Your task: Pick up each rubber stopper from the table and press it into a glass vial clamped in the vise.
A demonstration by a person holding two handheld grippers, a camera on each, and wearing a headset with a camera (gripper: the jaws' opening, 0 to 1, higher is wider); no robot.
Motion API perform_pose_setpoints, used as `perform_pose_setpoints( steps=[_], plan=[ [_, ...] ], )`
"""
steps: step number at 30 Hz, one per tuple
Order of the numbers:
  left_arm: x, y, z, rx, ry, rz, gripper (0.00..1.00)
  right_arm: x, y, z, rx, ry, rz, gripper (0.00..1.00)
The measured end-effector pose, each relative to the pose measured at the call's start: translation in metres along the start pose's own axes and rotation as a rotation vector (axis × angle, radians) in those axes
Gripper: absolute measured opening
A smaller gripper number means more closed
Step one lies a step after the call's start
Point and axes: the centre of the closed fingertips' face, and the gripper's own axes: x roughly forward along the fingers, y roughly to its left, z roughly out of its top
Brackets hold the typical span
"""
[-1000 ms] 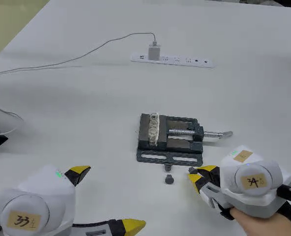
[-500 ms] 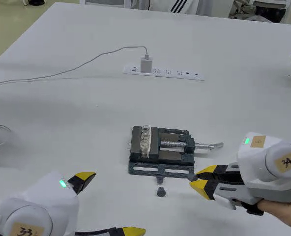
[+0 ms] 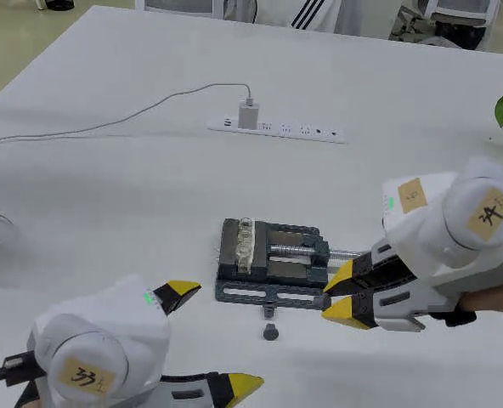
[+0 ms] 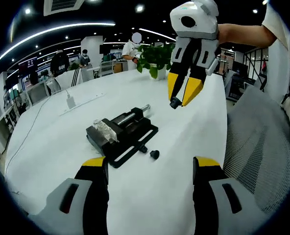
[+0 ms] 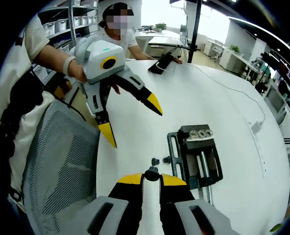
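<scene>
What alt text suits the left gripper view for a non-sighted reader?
The right gripper hangs above the white table, shut on a dark rubber stopper. Below sit a black vise holding glass vials and a loose stopper.

The left claw [image 3: 217, 337] sits low at the near left, its jaws spread wide apart. The right claw [image 3: 328, 303] is held up in the air, tips pointing left and pinched on a small dark rubber stopper [image 5: 151, 172], with a bare forearm [image 4: 240, 33] behind it.
</scene>
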Motion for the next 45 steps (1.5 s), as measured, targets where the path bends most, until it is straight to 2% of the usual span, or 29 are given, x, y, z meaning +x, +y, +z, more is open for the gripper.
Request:
perform_pose_setpoints(
  steps=[6, 11, 13, 15, 17, 25, 30, 36, 39, 42, 45],
  plan=[
    [0.007, -0.008, 0.013, 0.065, -0.018, -0.046, 0.53, 0.000, 0.001, 0.003, -0.065, 0.064, 0.050, 0.08],
    [0.013, -0.017, 0.030, 0.125, -0.053, -0.095, 0.41, 0.002, 0.003, 0.008, -0.077, 0.080, 0.097, 0.08],
    [0.017, -0.021, 0.034, 0.157, -0.053, -0.122, 0.39, 0.003, 0.006, 0.009, -0.081, 0.086, 0.117, 0.08],
    [0.019, -0.026, 0.038, 0.218, -0.055, -0.149, 0.34, 0.005, 0.006, 0.010, -0.078, 0.089, 0.120, 0.08],
    [0.021, -0.031, 0.042, 0.238, -0.059, -0.164, 0.29, 0.006, 0.009, 0.010, -0.085, 0.098, 0.130, 0.08],
    [0.026, -0.039, 0.052, 0.347, -0.060, -0.198, 0.19, 0.009, 0.013, 0.012, -0.072, 0.100, 0.147, 0.08],
    [0.027, -0.045, 0.050, 0.401, -0.046, -0.223, 0.11, 0.009, 0.015, 0.013, -0.068, 0.098, 0.153, 0.08],
    [0.027, -0.048, 0.048, 0.429, -0.034, -0.234, 0.06, 0.011, 0.019, 0.012, -0.076, 0.109, 0.170, 0.08],
    [0.027, -0.048, 0.046, 0.425, -0.025, -0.239, 0.05, 0.012, 0.021, 0.012, -0.084, 0.113, 0.176, 0.08],
    [0.027, -0.048, 0.046, 0.416, -0.020, -0.241, 0.05, 0.012, 0.021, 0.012, -0.086, 0.112, 0.176, 0.08],
    [0.026, -0.048, 0.046, 0.374, -0.026, -0.248, 0.05, 0.011, 0.022, 0.013, -0.087, 0.108, 0.179, 0.08]
  ],
)
